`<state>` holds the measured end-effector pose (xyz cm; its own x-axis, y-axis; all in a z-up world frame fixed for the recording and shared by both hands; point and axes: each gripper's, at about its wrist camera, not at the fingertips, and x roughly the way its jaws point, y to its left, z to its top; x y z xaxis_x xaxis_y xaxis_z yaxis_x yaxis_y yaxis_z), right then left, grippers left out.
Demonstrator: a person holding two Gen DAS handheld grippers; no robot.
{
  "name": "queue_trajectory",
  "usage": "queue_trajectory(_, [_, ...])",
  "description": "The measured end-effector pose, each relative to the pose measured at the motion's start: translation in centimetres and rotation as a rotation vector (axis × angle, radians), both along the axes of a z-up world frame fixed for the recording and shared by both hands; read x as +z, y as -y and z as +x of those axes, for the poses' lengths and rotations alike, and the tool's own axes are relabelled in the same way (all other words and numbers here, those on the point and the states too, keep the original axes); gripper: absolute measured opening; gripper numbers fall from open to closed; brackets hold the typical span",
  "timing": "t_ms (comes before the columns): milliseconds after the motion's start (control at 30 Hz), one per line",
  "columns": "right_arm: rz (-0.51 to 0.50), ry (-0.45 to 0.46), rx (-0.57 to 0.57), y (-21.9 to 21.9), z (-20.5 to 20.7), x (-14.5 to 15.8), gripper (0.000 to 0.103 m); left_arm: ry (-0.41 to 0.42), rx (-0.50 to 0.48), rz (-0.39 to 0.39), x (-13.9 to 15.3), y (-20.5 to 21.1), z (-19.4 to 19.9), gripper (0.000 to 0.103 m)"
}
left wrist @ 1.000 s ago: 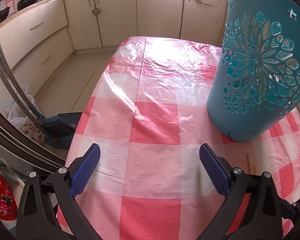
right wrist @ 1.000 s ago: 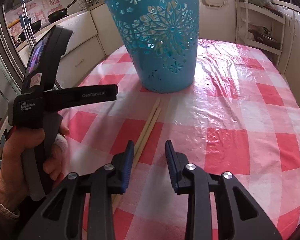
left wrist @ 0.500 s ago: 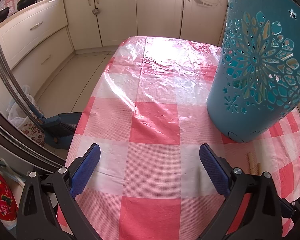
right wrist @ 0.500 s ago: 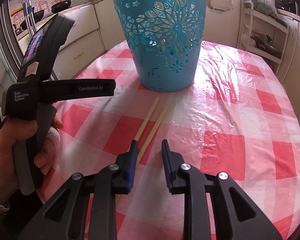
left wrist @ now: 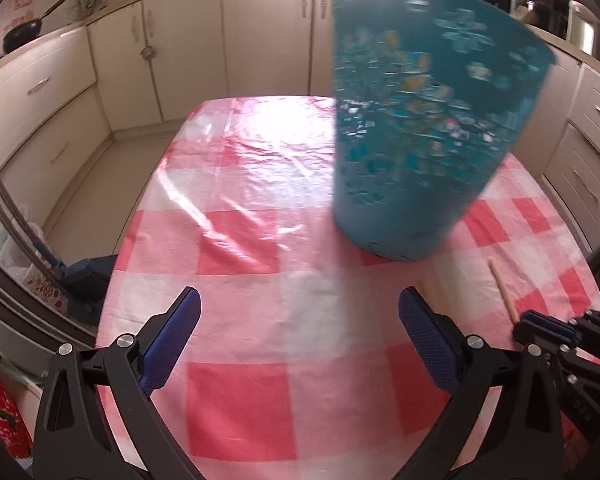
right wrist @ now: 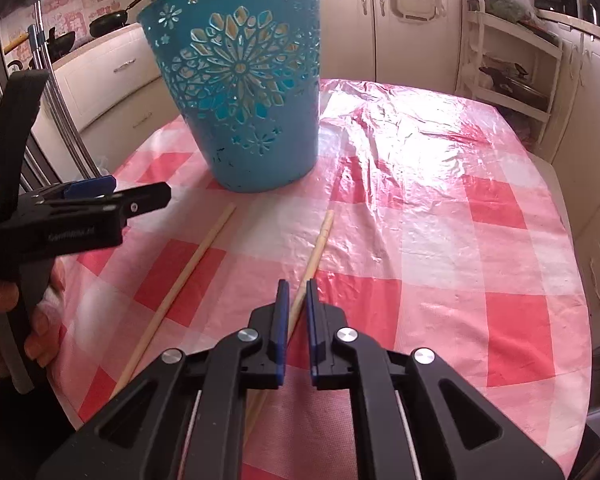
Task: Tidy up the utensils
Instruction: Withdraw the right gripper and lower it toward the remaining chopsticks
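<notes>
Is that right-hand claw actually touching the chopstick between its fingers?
Touching. The right wrist view shows the right gripper shut on one chopstick, its blue pads pinching the stick with no visible gap.

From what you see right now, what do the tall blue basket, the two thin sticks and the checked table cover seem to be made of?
Tall blue cut-out basket: probably moulded plastic, matte, with a pierced flower pattern.
Two thin pale chopsticks: likely bamboo or light wood, unpainted, dull.
Red-and-white checked table cover: apparently cloth under a clear plastic film; it wrinkles and glares in the light.
</notes>
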<state>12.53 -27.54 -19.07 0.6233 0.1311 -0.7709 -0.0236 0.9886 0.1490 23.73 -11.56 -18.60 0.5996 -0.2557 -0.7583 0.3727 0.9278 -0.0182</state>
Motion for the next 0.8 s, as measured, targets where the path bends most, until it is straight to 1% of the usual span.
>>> queue_trajectory(100, [0.025,0.002,0.001,0.2,0.0,0.0,0.008,-0.009,-0.070,0.046,-0.1,3.0,-1.4,0.094])
queue_trajectory(200, [0.059,0.004,0.002,0.7,-0.1,-0.1,0.008,-0.036,-0.091,0.063,-0.5,4.9,-1.5,0.084])
queue_trajectory(233, [0.063,0.004,0.004,0.7,-0.1,-0.2,0.008,-0.052,-0.091,0.063,-0.8,5.3,-1.3,0.077])
queue_trajectory(267, [0.068,0.005,0.005,0.9,-0.2,-0.2,0.008,-0.065,-0.091,0.063,-1.0,5.5,-1.2,0.066])
queue_trajectory(333, [0.080,0.004,0.009,1.2,-0.2,-0.2,0.008,-0.095,-0.097,0.064,-1.6,5.8,-1.0,0.054])
queue_trajectory(367, [0.085,0.004,0.010,1.2,-0.2,-0.2,0.008,-0.082,-0.104,0.063,-1.5,5.8,-1.2,0.045])
queue_trajectory(400, [0.087,0.003,0.013,1.3,-0.1,-0.3,0.008,-0.077,-0.109,0.064,-1.5,5.9,-1.4,0.040])
queue_trajectory(467, [0.081,0.002,0.021,1.2,-0.1,-0.2,0.008,-0.079,-0.107,0.053,-1.3,5.7,-1.5,0.015])
queue_trajectory(500, [0.072,0.000,0.031,1.1,-0.1,-0.2,0.008,-0.085,-0.094,0.042,-1.3,5.3,-1.4,0.010])
queue_trajectory(567, [0.036,-0.002,0.077,0.4,-0.3,-0.1,0.008,-0.096,-0.060,-0.001,-1.4,4.0,-0.9,0.006])
queue_trajectory(633, [0.003,-0.006,0.119,-0.4,-0.6,0.0,0.008,-0.094,-0.032,-0.031,-1.5,3.3,-1.0,0.006])
queue_trajectory(700, [0.018,-0.019,0.109,-0.3,-0.5,0.0,0.008,-0.098,-0.035,-0.040,-1.5,3.0,-1.0,0.006])
queue_trajectory(733, [0.040,-0.026,0.091,0.0,-0.3,0.0,0.011,-0.102,-0.038,-0.043,-1.4,2.9,-1.0,0.006])
queue_trajectory(800, [0.061,-0.041,0.054,0.4,0.5,0.0,0.013,-0.112,-0.044,-0.053,-1.4,2.6,-0.9,0.006])
